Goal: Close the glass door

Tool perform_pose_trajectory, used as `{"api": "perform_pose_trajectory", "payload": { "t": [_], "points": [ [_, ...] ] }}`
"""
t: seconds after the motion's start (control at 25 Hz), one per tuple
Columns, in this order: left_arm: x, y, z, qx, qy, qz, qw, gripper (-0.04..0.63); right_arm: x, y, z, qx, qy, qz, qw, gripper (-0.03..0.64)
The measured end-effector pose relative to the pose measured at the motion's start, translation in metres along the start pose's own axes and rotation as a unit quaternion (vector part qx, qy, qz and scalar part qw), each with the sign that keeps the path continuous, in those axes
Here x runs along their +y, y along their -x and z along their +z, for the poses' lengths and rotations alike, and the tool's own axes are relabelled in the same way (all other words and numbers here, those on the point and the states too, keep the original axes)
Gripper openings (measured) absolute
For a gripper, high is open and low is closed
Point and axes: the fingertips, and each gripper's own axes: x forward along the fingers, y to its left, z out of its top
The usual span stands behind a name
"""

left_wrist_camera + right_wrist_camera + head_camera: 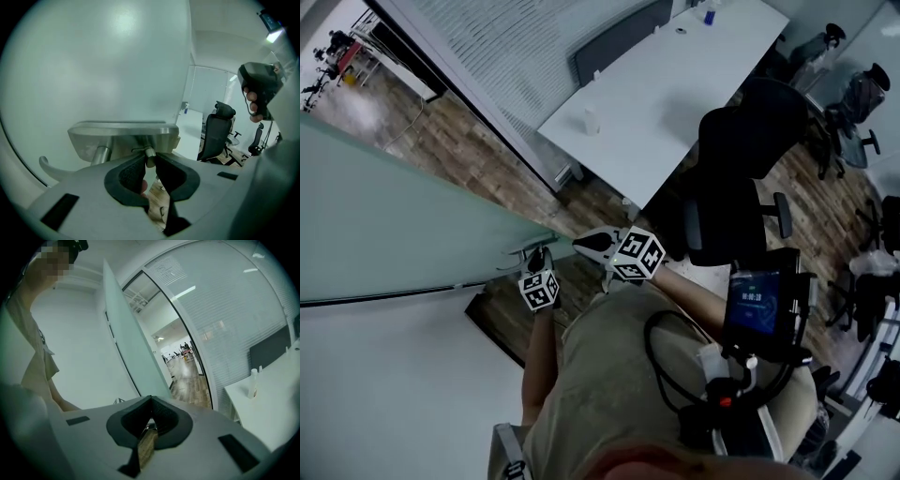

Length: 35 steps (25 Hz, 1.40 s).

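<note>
Just ahead of the left claw, head view: the left claw (544, 259) sits at the free edge of the glass door (394, 225), on its handle (523, 251), probably so the leaf can be swung shut. The right claw (581, 244) hangs just beside it, off the door.
Beyond the right claw, head view: a white counter (675, 84) and a black office chair (731, 178) stand well apart from the door.
Between the left claw's pads, left gripper view: the pads are clamped on a thin steel post (149, 158) beneath the handle's flat bar, which looks like a firm hold for steering.
Door surface, left gripper view: frosted, pale green-white and smooth, it fills the view above the claw.
Right claw, right gripper view: its tips are together with nothing between them, so it is likely spare.
Door, right gripper view: it stands ajar to the claw's upper left, thin edge toward it, with the open doorway beyond.
</note>
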Motion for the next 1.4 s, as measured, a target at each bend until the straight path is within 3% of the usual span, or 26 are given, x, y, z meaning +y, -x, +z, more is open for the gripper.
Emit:
{"api": "perform_pose_trajectory", "payload": {
  "t": [0.36,0.72,1.0,1.08,1.2,1.4],
  "points": [
    [0.002,-0.016,0.016,-0.011,0.019,0.011,0.9997,0.075,-0.028,-0.010,0.005,0.016,-0.011,0.010,1.000,0.018],
    [0.009,-0.033,0.029,-0.006,0.045,0.026,0.9986,0.075,-0.052,-0.034,0.041,0.028,0.013,0.058,0.998,0.018],
    [0.016,-0.047,0.048,-0.019,0.043,0.057,0.9973,0.075,-0.077,-0.038,0.076,0.043,0.030,0.098,0.994,0.018],
    [0.014,-0.047,0.047,-0.010,0.033,0.060,0.9976,0.089,-0.082,-0.036,0.083,0.047,0.030,0.107,0.993,0.018],
    [0.010,-0.041,0.048,-0.010,-0.006,0.076,0.9971,0.170,-0.087,-0.036,0.084,0.051,0.034,0.124,0.990,0.018],
    [0.033,-0.040,0.069,-0.005,-0.054,0.127,0.9904,0.181,-0.114,-0.054,0.106,0.053,0.033,0.157,0.986,0.018]
  ]
}}
